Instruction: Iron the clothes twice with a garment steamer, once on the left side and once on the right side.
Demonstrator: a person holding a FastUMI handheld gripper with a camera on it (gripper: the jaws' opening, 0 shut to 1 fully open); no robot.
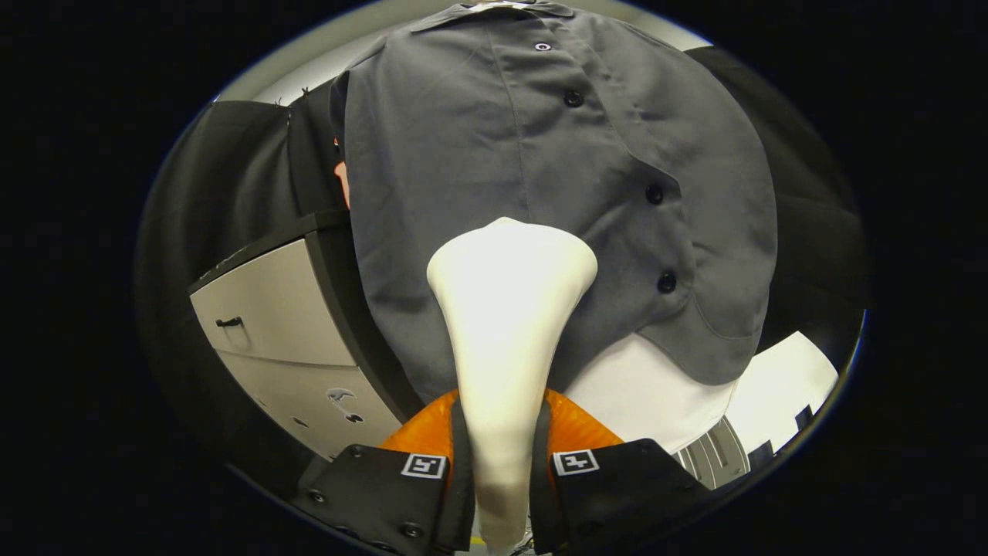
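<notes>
Cabinet (282,324) comes first, at the middle left of the frame: a pale, dark-edged unit with a small handle, leaning away against the black backdrop.

Next to it, filling the upper centre and stretching to the right, hangs the grey shirt (478,154), its hem dropping just above the fingers. A row of dark buttons (654,194) runs down its placket, right of centre. The cloth shows soft folds and light creases, so I judge it thin, limp and light; it would likely swing or bunch if pushed hard, and a steady glide down the panel should suit it better than a firm press.

At the centre, rising from the bottom of the frame, is the white garment steamer (505,309). Its narrow neck runs up between the two fingers and flares into a wide head that lies over the shirt's lower front, left of the button row; whether the head touches the cloth I cannot tell. The body looks like smooth, rigid plastic, probably a little slippery, so the slim neck is the sensible place to grip, as it is here.

The gripper (502,463) is closed down narrow, with both fingers pressing against the sides of the steamer's neck.

At the lower right, below the shirt hem, sits a white surface (779,386).
</notes>
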